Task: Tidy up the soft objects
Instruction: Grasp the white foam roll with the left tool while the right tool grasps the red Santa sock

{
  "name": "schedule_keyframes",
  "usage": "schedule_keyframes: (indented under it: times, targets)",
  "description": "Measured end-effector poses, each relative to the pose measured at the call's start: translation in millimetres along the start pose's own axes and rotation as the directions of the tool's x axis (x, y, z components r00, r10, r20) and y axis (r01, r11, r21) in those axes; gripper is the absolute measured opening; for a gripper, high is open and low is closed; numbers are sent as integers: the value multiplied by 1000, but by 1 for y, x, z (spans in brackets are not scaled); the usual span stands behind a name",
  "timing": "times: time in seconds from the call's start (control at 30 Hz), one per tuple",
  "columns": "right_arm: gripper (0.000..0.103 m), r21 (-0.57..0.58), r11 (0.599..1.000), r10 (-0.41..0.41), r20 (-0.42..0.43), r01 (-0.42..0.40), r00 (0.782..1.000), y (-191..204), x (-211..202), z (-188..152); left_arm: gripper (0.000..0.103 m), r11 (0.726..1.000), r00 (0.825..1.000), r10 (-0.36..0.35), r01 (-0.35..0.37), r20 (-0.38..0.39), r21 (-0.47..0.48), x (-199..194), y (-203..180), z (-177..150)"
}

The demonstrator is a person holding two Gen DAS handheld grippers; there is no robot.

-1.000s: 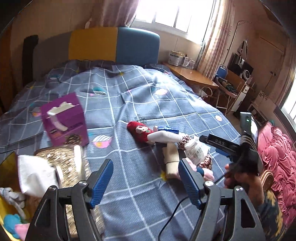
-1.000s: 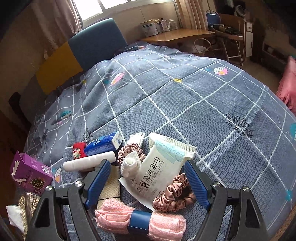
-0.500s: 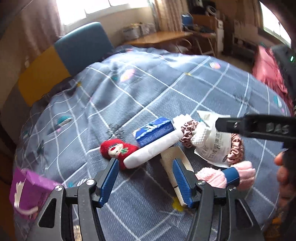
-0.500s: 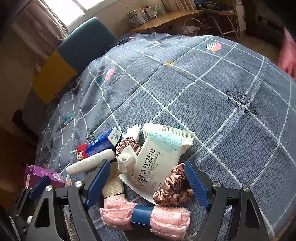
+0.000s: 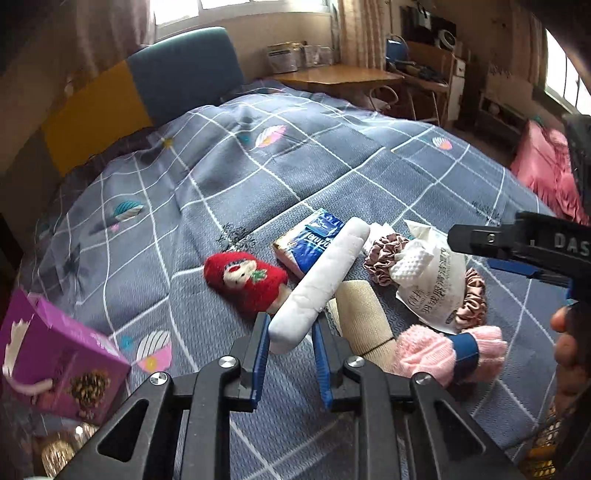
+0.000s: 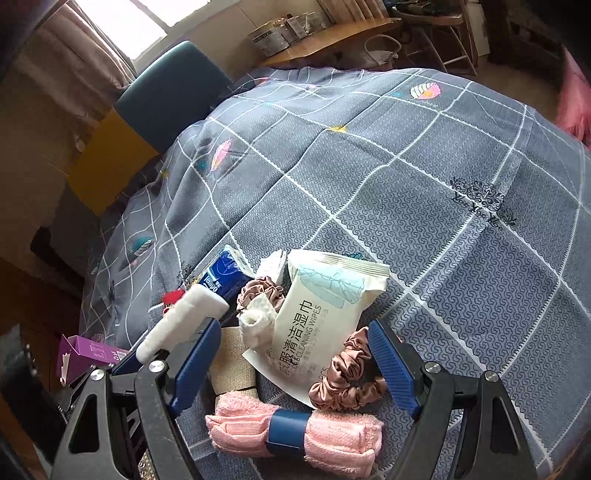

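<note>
daylight from blown-out window (image 6: pixel 122 22) | soft shadows | fisheye edge warp, dark corners

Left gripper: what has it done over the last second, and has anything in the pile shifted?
The left gripper swung from the purple tissue box toward the pile, narrowed its jaws and now closes around the near end of the white padded roll. That roll looks tilted up in the right wrist view. The right gripper stayed open over the wipes pack, pink scrunchie and pink rolled towel, which have not moved.
</note>
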State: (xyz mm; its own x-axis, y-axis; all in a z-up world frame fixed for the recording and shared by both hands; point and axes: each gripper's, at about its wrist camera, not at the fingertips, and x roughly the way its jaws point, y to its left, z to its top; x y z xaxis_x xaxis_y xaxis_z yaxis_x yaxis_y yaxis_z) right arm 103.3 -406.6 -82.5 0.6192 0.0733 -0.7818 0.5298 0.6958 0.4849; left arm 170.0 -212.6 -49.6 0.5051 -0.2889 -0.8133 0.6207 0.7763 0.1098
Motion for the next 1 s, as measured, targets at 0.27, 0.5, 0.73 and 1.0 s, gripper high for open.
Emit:
schedule_keyframes:
  times: [0.27, 0.5, 0.73, 1.0]
  targets:
    - [80, -100, 994, 37, -18, -38, 999, 21, 2, -8, 22, 973, 1000, -31, 31, 1, -229, -51, 17, -68]
    - [69, -400, 905, 109, -118, -148, 987, 89, 20, -23, 22, 974, 999, -40, 47, 36, -224, -83, 13, -102]
    - [68, -637, 758, 33, -174, -138, 984, 162, 80, -21, 22, 960, 994, -62, 85, 95, -266, -111, 25, -112]
    - [51, -758, 646, -104, -211, -95, 972, 194, 150, -36, 22, 941, 990, -59, 97, 125, -324, -124, 45, -121]
